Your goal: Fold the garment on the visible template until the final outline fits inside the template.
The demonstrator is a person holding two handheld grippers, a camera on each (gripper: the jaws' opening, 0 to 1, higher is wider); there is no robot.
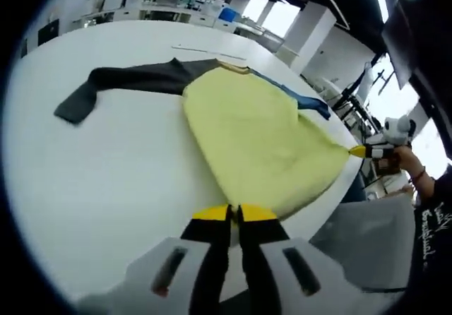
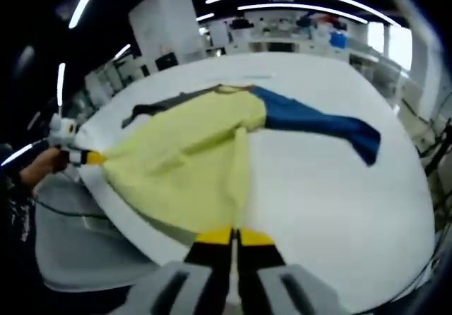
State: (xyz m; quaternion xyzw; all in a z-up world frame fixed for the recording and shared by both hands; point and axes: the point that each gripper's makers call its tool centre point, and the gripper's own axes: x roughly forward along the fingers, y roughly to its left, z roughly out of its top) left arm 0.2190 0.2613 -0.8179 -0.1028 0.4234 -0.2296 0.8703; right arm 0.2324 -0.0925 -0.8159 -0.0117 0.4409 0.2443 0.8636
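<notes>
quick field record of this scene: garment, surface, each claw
garment: yellow fabric top with one dark grey sleeve and one blue sleeve, spread flat
surface: white table
left claw: shut on the garment's hem at the table's near edge
right claw: shut on the hem at the other corner
sleeves: both lying out to the sides, not folded in

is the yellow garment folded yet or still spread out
Spread, not folded: the yellow garment lies flat on the white table, dark sleeve and blue sleeve stretched outward.
</notes>
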